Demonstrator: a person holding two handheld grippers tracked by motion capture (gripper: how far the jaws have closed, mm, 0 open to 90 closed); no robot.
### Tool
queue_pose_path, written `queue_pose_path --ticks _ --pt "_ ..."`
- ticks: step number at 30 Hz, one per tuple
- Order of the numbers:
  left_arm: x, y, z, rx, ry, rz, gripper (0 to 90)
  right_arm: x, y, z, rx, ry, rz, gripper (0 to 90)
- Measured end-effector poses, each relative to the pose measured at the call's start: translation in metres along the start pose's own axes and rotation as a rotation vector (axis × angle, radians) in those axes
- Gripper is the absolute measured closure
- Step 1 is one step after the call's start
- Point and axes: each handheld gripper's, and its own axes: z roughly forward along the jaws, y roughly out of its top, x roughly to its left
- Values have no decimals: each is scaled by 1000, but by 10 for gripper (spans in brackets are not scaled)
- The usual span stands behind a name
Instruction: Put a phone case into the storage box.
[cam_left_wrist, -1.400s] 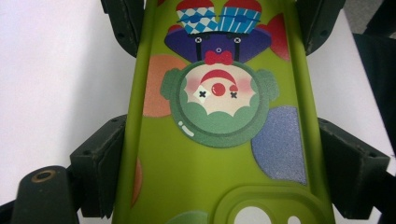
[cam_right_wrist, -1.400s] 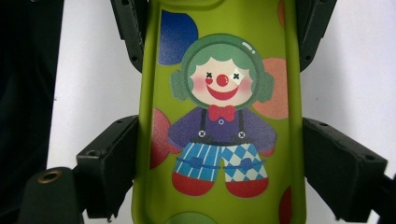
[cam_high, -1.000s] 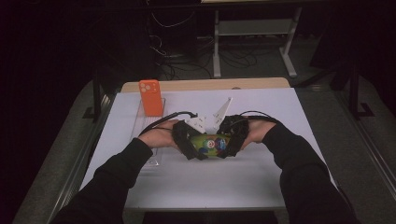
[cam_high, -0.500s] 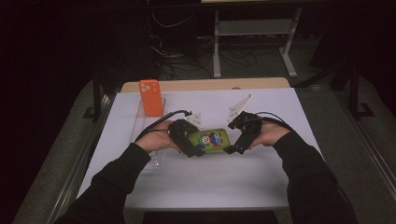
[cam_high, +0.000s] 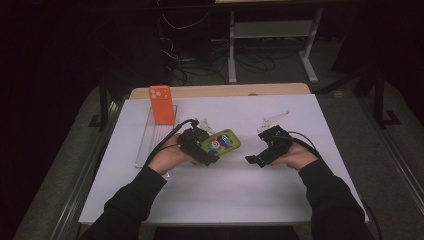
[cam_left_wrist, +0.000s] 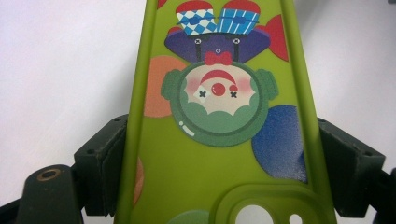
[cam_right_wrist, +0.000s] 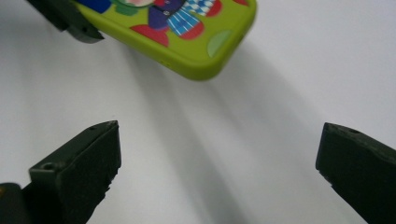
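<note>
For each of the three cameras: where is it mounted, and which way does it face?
High view: above the table, looking forward and down; both forearms, left tool, right tool.
Left gripper view: on the left tool, its jaws clamping the green phone case.
Right gripper view: on the right tool, jaws apart.
All three share the case.

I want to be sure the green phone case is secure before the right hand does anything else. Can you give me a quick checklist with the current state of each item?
1. Left tool clamped on the green clown phone case, a pad on each long edge: ok.
2. Case fully free of the right tool: ok, its jaws stand wide with nothing between them.
3. Case lifted off the white table: cannot tell.
4. Orange phone upright on the clear tray, apart from both hands: ok.
5. Phone inside the case: cannot tell.
</note>
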Motion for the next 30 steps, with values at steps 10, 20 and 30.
queue_pose_path --ticks 10,20,30 --pt "-8 -4 4 4 29 -27 157 9 -22 5 -101 -83 125 0" --pt "-9 -11 4 -16 23 -45 157 19 -34 12 -158 -168 162 0" --pt "-8 -15 0 -2 17 -37 157 28 -35 11 -155 -259 22 0"
